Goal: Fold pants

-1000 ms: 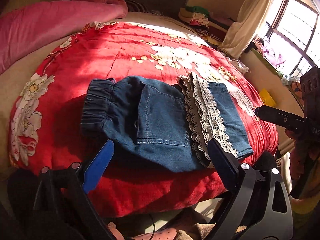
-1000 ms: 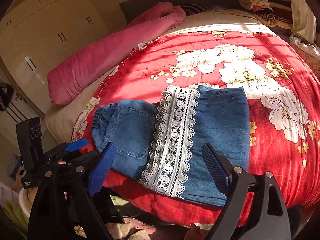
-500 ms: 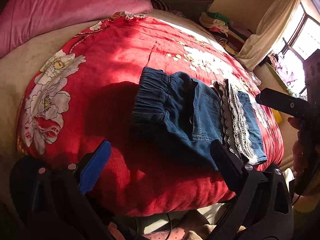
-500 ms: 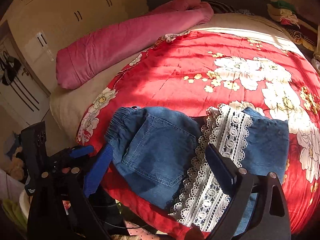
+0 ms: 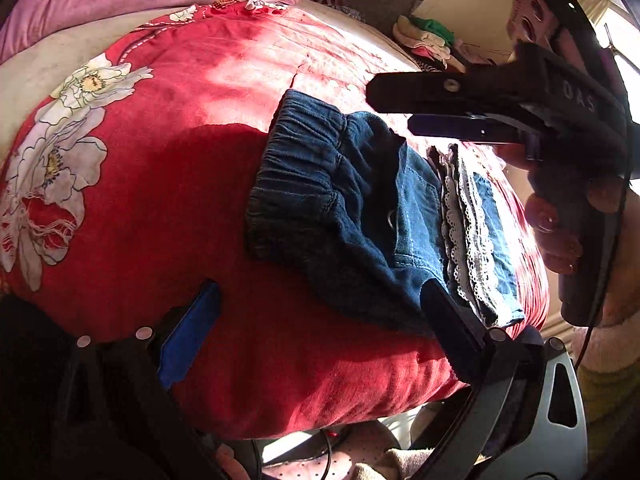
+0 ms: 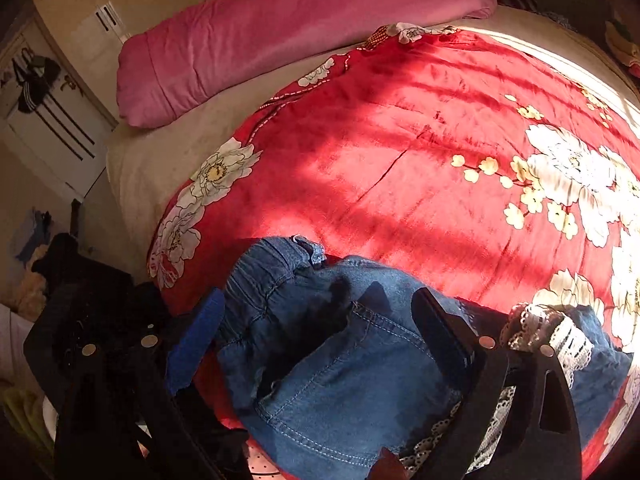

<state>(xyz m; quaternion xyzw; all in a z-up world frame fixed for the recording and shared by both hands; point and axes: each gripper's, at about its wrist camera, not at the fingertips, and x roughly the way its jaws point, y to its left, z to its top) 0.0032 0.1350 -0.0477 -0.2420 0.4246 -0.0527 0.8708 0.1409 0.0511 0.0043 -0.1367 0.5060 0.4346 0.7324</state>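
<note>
Folded blue denim pants (image 5: 340,208) lie on a red flowered blanket (image 5: 168,184) near the bed's front edge. The elastic waistband is at the left, and white lace trim (image 5: 460,232) is at the right end. My left gripper (image 5: 320,320) is open and hovers low in front of the waistband end, touching nothing. My right gripper (image 6: 316,320) is open wide above the back pocket (image 6: 352,384), with denim below the gap and neither pad pressing on it. In the left wrist view the right gripper (image 5: 390,110) reaches in from the right over the pants.
A rolled pink quilt (image 6: 280,32) lies along the far side of the bed. Stacked clothes (image 5: 424,36) sit at the back by the wall. Cupboard doors (image 6: 60,120) stand to the left. A hand (image 5: 560,232) holds the right gripper's handle. The bed edge drops off just in front.
Both grippers have moved left along the pants. The right one went from the lace end to over the pocket and waistband. It now sits close and large in the left view.
</note>
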